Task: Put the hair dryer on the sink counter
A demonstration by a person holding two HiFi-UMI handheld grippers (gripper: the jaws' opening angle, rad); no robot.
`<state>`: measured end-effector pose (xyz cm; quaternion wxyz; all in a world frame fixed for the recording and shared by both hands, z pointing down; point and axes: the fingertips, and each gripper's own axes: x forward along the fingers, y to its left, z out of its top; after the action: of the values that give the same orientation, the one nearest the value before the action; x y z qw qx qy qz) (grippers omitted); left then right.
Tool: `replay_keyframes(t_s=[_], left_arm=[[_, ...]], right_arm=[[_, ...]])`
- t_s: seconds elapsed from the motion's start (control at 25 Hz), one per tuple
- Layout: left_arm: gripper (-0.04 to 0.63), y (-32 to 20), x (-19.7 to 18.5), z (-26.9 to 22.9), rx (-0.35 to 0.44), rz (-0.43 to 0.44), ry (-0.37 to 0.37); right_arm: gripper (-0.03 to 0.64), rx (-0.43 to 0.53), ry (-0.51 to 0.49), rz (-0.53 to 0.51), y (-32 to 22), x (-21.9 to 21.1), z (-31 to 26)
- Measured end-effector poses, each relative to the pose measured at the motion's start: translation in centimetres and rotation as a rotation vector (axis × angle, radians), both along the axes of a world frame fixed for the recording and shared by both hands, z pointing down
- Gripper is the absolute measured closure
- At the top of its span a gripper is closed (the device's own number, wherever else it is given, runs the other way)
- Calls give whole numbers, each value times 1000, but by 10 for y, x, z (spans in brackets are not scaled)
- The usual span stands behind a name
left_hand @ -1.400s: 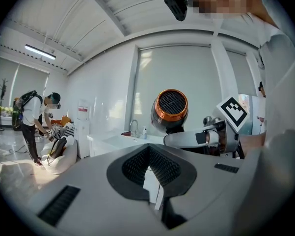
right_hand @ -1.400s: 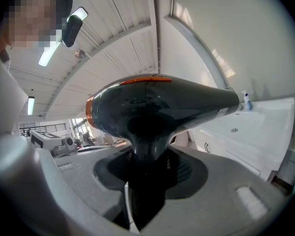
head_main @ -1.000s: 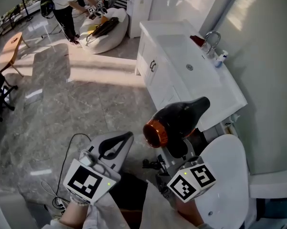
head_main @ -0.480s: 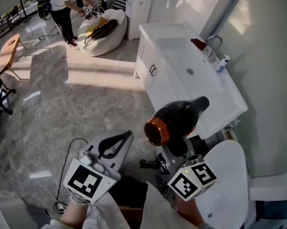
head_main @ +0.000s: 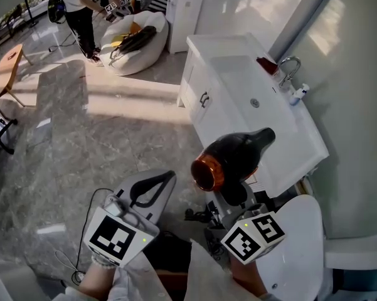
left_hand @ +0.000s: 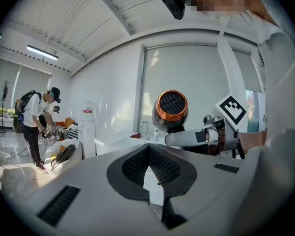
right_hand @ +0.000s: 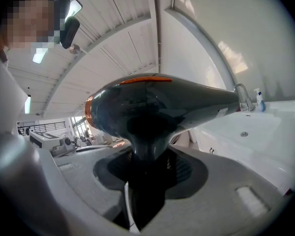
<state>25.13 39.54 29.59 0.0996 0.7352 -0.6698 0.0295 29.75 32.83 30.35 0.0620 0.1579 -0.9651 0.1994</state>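
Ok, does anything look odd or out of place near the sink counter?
Nothing stands out. The sink counter looks tidy, faucet and small bottle upright by the wall, and the hair dryer is held by its handle in the right gripper.

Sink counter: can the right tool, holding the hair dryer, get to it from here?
Probably yes. The right tool holds the hair dryer by its handle just short of the sink counter, and nothing stands between them.

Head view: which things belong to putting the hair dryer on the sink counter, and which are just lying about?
Job: hair dryer, right gripper clamped on its handle, sink counter.
Lying about: faucet, small bottle, beanbag, wooden table, empty left gripper.
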Motion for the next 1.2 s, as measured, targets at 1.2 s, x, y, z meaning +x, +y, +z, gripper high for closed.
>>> replay_keyframes(t_s=[1.2], left_arm=[[594,-51,-172,4,28,45,-15]], right_arm=[[451,6,-13,87,-57,-157,-4]])
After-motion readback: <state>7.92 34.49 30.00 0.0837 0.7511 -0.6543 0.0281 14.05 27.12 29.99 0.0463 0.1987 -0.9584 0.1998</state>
